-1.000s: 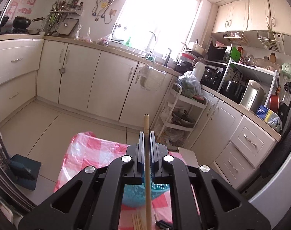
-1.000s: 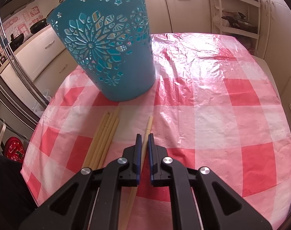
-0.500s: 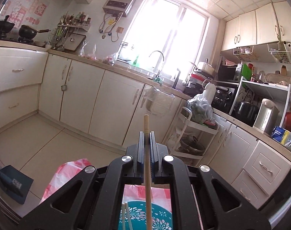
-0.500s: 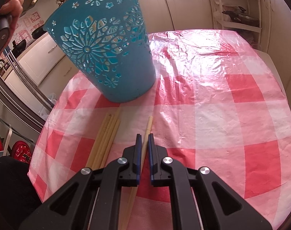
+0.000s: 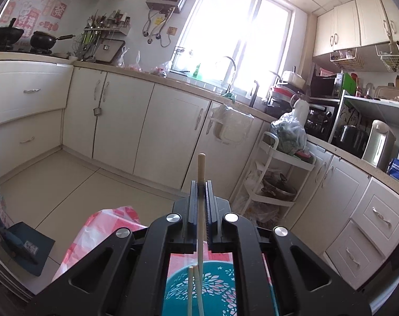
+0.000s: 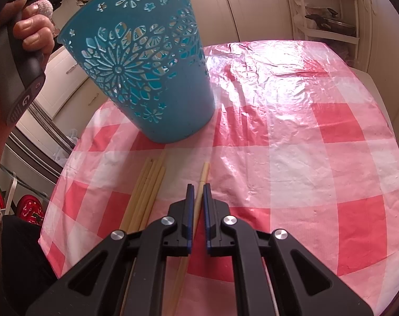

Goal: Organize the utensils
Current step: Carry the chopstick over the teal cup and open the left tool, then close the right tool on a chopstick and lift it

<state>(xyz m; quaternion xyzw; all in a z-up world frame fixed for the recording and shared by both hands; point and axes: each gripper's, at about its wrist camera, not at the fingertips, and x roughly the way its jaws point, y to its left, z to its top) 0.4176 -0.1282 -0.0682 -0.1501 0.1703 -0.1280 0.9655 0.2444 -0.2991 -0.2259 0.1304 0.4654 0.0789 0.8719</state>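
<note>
Chopsticks: two sit in the blue basket (image 5: 199, 287) below my left tool (image 5: 201, 184), which pinches a third (image 5: 201, 166). Right tool (image 6: 196, 188) pinches another (image 6: 203, 176); a bundle (image 6: 149, 184) lies just left on the table (image 6: 304, 158), undone.

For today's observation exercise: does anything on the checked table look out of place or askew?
Yes. One chopstick lies apart from the bundle of chopsticks on the tablecloth, angled rather than parallel, between the right tool's pads. The teal basket stands upright.
</note>
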